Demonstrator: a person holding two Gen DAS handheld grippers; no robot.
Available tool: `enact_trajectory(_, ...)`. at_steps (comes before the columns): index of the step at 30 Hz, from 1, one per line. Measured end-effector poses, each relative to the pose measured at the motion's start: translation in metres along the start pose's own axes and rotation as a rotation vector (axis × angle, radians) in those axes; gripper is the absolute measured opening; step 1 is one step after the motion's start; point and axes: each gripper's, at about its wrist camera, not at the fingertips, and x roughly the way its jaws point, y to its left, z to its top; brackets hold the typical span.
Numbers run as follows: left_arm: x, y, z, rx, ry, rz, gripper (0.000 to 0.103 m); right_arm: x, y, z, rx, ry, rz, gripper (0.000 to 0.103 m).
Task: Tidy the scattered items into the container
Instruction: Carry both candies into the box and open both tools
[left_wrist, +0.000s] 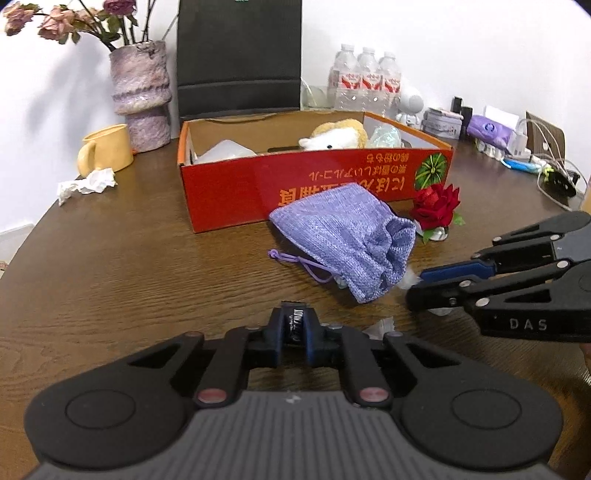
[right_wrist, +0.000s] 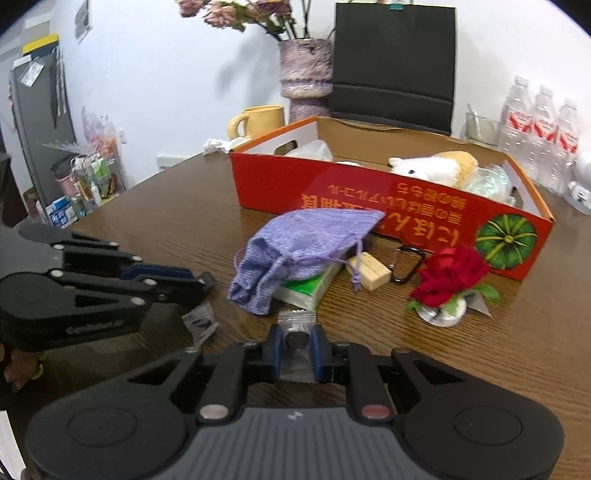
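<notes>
The red cardboard box (left_wrist: 229, 192) stands at the back of the brown table, also in the right wrist view (right_wrist: 266, 184), with a plush toy (left_wrist: 338, 134) inside. A purple drawstring pouch (left_wrist: 347, 236) lies in front of it, over a green packet (right_wrist: 310, 290). A red rose ornament (left_wrist: 437, 205) stands to the pouch's right. My left gripper (left_wrist: 294, 326) is shut on a small black item (left_wrist: 295, 321) low over the table. My right gripper (right_wrist: 296, 343) is shut on a clear candy wrapper (right_wrist: 296, 338), near the pouch. Another small wrapper (right_wrist: 199, 321) lies under the left gripper.
A yellow mug (left_wrist: 107, 149), crumpled tissue (left_wrist: 88, 184) and a purple vase (left_wrist: 142, 92) stand at the back left. Water bottles (left_wrist: 364, 79), a black bag (left_wrist: 240, 55) and clutter line the back. A wooden block (right_wrist: 371, 273) and a carabiner (right_wrist: 408, 264) lie by the box.
</notes>
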Motion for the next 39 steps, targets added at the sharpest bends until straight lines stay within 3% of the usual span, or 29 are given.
enact_trajectory(8,-0.031,0.008,0.012,-0.050,-0.094,0.024,0.012,-0.027,-0.019,0.001,0.067,-0.059,-0.060,0.015)
enact_trajectory(14,-0.053,0.010,0.044,-0.042,-0.219,0.041,0.012,-0.059,-0.037,0.028,0.101,-0.179,-0.118,0.015)
enact_trajectory(18,-0.052,0.007,0.058,-0.065,-0.259,0.037,0.012,-0.064,-0.042,0.044,0.096,-0.223,-0.144,0.015)
enact_trajectory(25,-0.038,0.006,0.074,-0.090,-0.265,0.024,0.012,-0.056,-0.046,0.059,0.092,-0.227,-0.138,0.015)
enact_trajectory(31,-0.007,0.017,0.119,-0.108,-0.250,0.038,0.012,-0.035,-0.064,0.096,0.069,-0.218,-0.160,0.015)
enact_trajectory(39,0.072,0.027,0.178,-0.114,-0.121,0.067,0.012,0.038,-0.101,0.157,0.076,-0.081,-0.162,0.015)
